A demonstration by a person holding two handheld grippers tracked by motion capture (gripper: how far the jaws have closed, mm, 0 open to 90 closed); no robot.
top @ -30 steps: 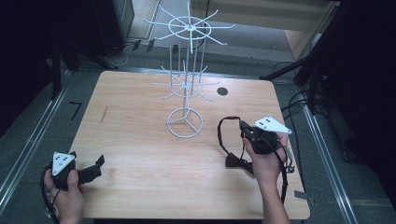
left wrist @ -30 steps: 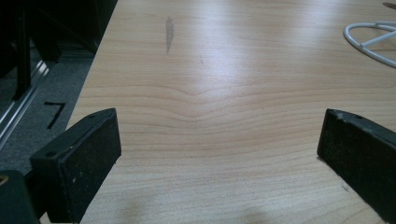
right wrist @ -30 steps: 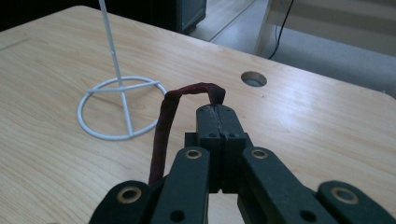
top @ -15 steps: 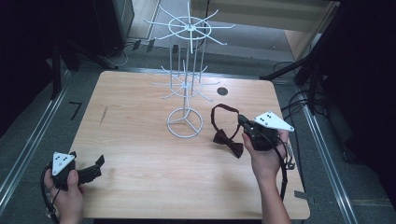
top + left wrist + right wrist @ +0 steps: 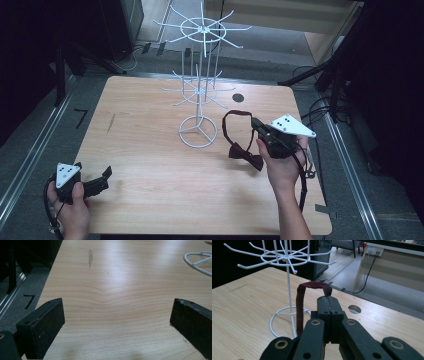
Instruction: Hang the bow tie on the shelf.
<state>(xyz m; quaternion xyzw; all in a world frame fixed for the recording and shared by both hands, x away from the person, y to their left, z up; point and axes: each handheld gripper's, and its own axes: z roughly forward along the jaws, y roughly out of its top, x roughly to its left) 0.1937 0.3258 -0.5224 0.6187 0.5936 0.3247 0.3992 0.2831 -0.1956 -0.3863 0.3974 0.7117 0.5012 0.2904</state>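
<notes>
Maroon bow tie (image 5: 245, 154) is gripped by its strap in the clenched right tongs (image 5: 256, 123), lifted off the desk (image 5: 150, 150), likely for hanging on the white wire rack (image 5: 199, 95) just beyond. Left tongs (image 5: 103, 176) are held released, idle.

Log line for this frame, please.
right gripper: shut on bow tie strap, lifted | left gripper: open | stand: bare

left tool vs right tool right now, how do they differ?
The left tool has its jaws wide apart with bare table between them; the right tool is shut on the dark red bow tie's strap. The left sits low at the table's near left corner; the right is raised beside the white wire rack. Both are hand-held, black, with a grey plate on top.
</notes>
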